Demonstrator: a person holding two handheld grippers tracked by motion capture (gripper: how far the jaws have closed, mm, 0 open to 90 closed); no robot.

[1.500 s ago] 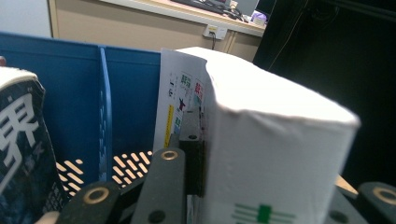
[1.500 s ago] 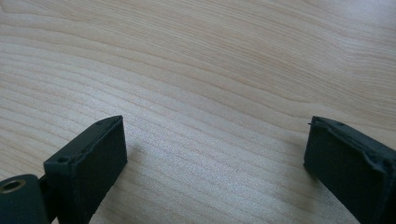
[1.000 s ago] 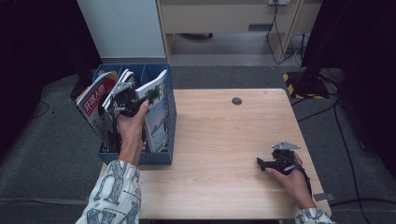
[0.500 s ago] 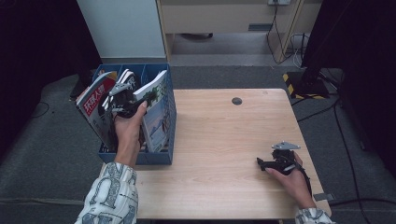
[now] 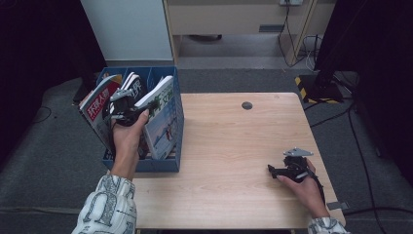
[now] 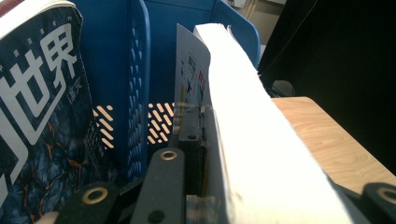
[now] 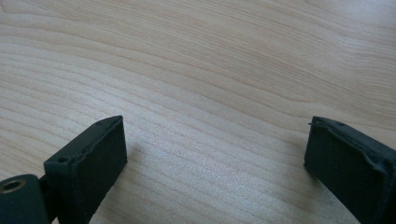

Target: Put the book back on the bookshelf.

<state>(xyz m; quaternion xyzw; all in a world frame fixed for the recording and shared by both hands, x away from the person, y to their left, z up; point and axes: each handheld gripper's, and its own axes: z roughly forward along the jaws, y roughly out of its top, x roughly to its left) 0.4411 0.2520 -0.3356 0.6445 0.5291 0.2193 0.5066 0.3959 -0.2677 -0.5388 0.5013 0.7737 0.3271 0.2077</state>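
Since a second ago, the left gripper (image 5: 127, 108) has shifted slightly inside the blue file box (image 5: 168, 163), its jaws clamped on a thick white-edged magazine (image 6: 252, 135) in the box's rightmost compartment. Beside it lean a dark blue magazine (image 6: 37, 116) and a red-covered magazine (image 5: 96, 108). That box sits at the wooden table's (image 5: 234, 146) left edge. Near the front right corner, the right gripper (image 5: 287, 170) rests with jaws apart, holding nothing.

A file box (image 5: 165, 163) stands at the bench's (image 5: 234, 146) left edge, magazines (image 5: 100, 105) upright in it. The left gripper (image 5: 127, 105) clamps one book (image 5: 163, 114) there; the right gripper (image 5: 287, 170) rests near the bench's right front corner.
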